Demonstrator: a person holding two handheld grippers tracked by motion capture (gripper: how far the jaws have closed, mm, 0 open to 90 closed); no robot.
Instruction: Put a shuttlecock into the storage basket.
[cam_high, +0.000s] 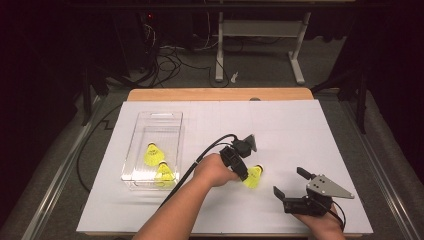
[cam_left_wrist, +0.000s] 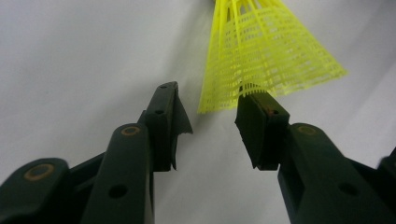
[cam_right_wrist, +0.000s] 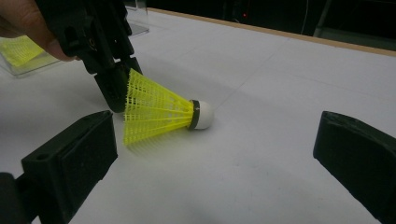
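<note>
High view: a yellow shuttlecock (cam_high: 253, 177) lies on its side on the white sheet (cam_high: 300, 130), toward the near edge and right of centre, cork pointing away from the person. Two more shuttlecocks (cam_high: 159, 165) sit in the clear bin (cam_high: 152, 118) near the left edge. The work in hand appears to be collecting the loose one for that bin.

Risks, as judged: the left gripper (cam_high: 245, 175) has arrived at the flared rim of the skirt rather than the cork. In the left gripper view one pad (cam_left_wrist: 254, 128) sits just under the skirt's edge while the other stands apart from it, so a closure here may catch only the thin mesh, crushing it or letting the shuttlecock (cam_left_wrist: 261, 56) pivot and slip out. A light object may also skid across the sheet if pushed by one pad first.

Left gripper: jaws partly apart, nothing clamped; skirt rim at or touching one pad.

Right gripper (cam_high: 290, 185): jaws wide apart, empty, resting near the near right corner, well clear of the shuttlecock (cam_right_wrist: 159, 109).
</note>
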